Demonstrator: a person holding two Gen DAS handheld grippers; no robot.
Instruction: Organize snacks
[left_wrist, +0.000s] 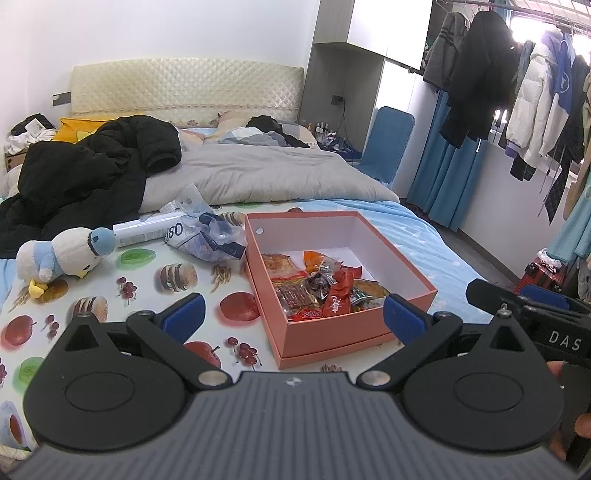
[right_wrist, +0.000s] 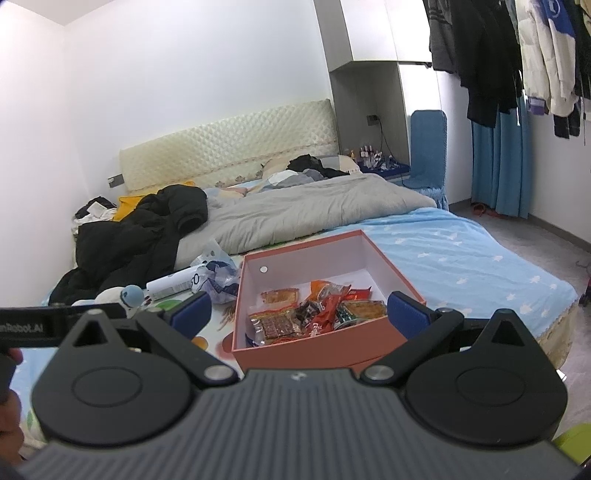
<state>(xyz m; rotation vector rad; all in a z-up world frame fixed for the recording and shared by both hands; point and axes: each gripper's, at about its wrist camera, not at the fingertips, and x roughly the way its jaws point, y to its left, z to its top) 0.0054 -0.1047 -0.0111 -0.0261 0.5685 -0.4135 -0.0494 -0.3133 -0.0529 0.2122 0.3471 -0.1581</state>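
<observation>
- Plush penguin (left_wrist: 62, 256) far left, lying on its side on the fruit-print cloth (left_wrist: 155, 291).
- Black jacket (left_wrist: 92, 173) heaped behind it, against the grey quilt (left_wrist: 266, 173).
- White tube (left_wrist: 147, 230) just right of the penguin, lying flat, its end touching the crumpled plastic bag (left_wrist: 212, 236).
- Plastic bag sits just beside the box's far-left corner; contents unclear.
- Left gripper (left_wrist: 293, 314): fingers spread wide, holding nothing, hovering over the cloth with the box's near-left corner between the 2 blue pads (left_wrist: 186, 315).
- Orange box (left_wrist: 332, 332) open, white inside, resting in what looks like its lid, partly on the cloth, partly on the blue star sheet (left_wrist: 436, 240).
- Snacks (left_wrist: 317, 284) are in the box, piled toward the near-left corner: red, orange and clear wrapped packs, overlapping. Far-right part of the box floor is bare.
- Right gripper (right_wrist: 301, 314): fingers also spread wide, nothing between them, aimed at the box's near wall (right_wrist: 314, 350). Snacks (right_wrist: 314, 310) show between its pads (right_wrist: 404, 314).
- Right gripper body (left_wrist: 535, 314) shows at the right edge of the left view, beside the box.
- Blue chair (left_wrist: 386, 144) and hanging clothes (left_wrist: 517, 81) far right, well apart from the box.
</observation>
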